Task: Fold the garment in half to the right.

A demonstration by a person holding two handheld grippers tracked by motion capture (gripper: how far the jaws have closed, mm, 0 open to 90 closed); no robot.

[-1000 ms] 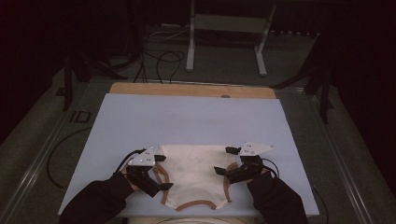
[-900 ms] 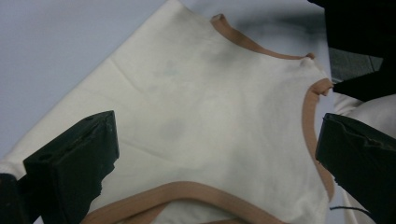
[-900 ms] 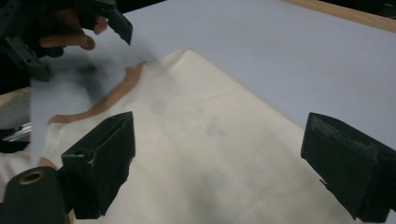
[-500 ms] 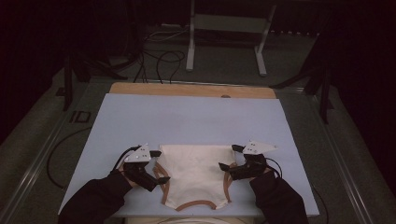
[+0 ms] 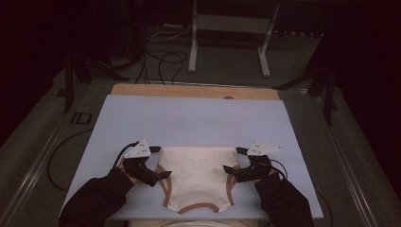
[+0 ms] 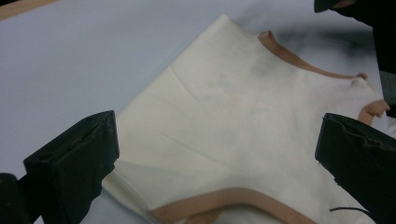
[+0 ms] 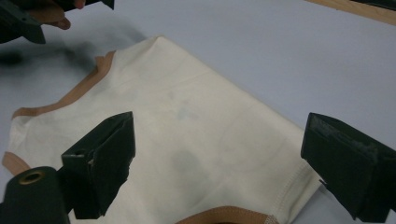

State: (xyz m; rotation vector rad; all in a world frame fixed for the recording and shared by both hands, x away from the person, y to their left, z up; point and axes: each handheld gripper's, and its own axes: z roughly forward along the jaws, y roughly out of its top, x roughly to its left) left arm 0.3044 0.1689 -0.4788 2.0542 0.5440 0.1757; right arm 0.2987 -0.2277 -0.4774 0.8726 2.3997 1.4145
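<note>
The garment, cream with tan trim, is laid flat near the front edge of the pale blue surface, folded so its straight edge faces away from the person; the left claw is parked at its left edge and the right claw at its right edge, both low over the cloth; in the left gripper view the jaws are spread wide with the cloth between them, nothing pinched; same deal in the right gripper view, jaws wide apart over a folded corner; a wooden strip is seen along the far side.
</note>
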